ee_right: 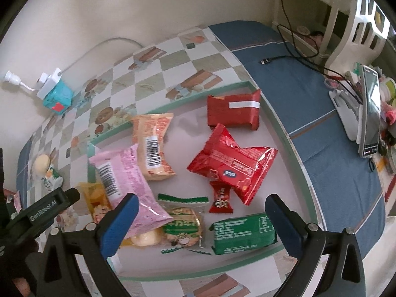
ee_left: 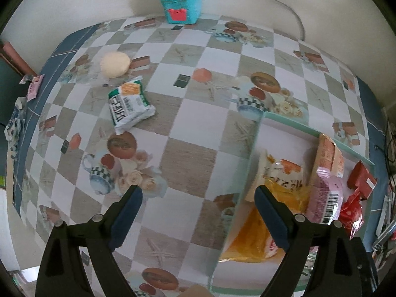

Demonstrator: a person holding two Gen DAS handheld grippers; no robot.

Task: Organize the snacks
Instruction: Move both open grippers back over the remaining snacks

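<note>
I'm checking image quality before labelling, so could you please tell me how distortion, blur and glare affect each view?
Left wrist view: strong fisheye bending bows the checked tablecloth; the snacks in the tray are soft, the green-and-white packet clearer. Right wrist view: same bending with dark corners; glare on the pink packet; barcodes legible; open right tongs sharp.

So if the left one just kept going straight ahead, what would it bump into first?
Probably the bare checkered tablecloth. The left gripper, jaws open and empty, points at open cloth, between the green-and-white snack packet on its left and the tray edge on its right. Depth is hard to judge through the fisheye.
</note>
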